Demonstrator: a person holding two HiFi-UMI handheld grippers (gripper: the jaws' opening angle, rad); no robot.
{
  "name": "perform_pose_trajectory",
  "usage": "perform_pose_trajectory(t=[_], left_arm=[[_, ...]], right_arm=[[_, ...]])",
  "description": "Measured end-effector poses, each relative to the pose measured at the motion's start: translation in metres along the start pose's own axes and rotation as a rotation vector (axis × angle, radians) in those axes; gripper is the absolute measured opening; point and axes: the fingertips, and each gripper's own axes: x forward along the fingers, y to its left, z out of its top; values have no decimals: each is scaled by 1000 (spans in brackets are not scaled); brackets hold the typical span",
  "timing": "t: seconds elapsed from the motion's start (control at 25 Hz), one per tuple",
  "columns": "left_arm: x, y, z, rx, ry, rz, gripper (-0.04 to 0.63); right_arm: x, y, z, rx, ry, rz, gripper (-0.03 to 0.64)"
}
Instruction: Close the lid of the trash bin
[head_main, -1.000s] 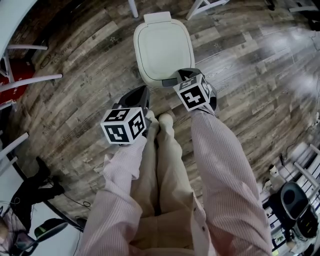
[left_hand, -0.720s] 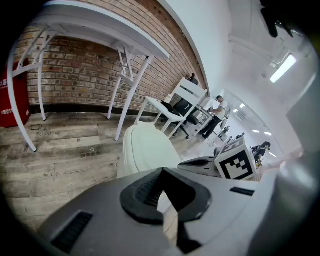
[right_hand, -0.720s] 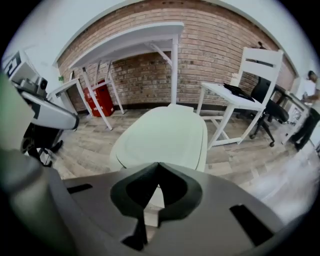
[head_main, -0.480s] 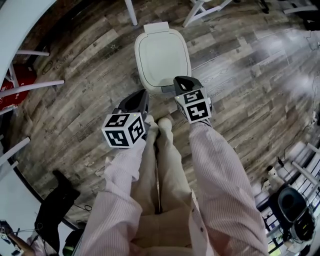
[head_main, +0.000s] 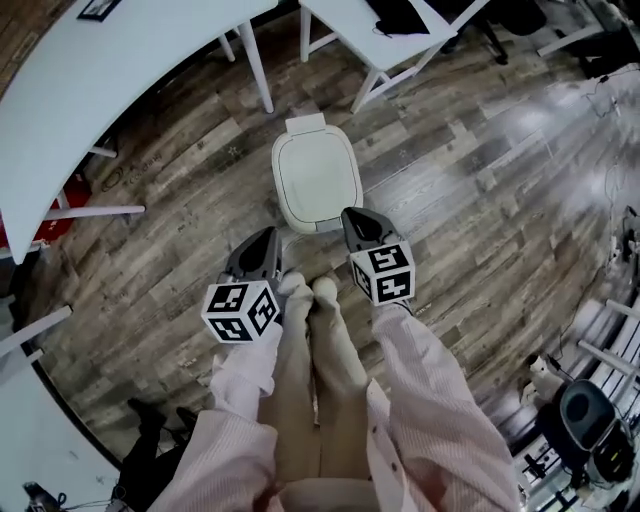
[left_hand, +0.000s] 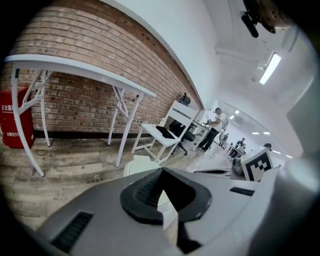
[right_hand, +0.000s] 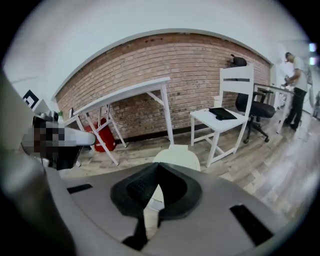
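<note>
- Bin count: one trash bin (head_main: 300, 222), lid (head_main: 317, 178) down flat, contents hidden.
- Claws: two, left gripper (head_main: 266, 238) and right gripper (head_main: 353, 216), jaws together, nothing held.

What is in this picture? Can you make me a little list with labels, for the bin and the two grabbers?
place: room with wooden floor, white tables, brick wall
trash bin: white, on the floor just past the person's feet
lid: closed, lying flat on the bin
left gripper: jaws together, holding nothing, clear of the bin
right gripper: jaws together, holding nothing, clear of the bin
job: looks done
</note>
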Motion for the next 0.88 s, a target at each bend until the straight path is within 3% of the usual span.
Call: perform_pose_trajectory(t=[0.24, 0.88], left_arm=[[-36, -39, 58, 75, -80, -42, -6], [-130, -101, 175, 263, -272, -99, -6]], right_arm=[[-61, 8, 57, 157, -160, -51, 3], [-197, 29, 186, 109, -475, -68, 3]])
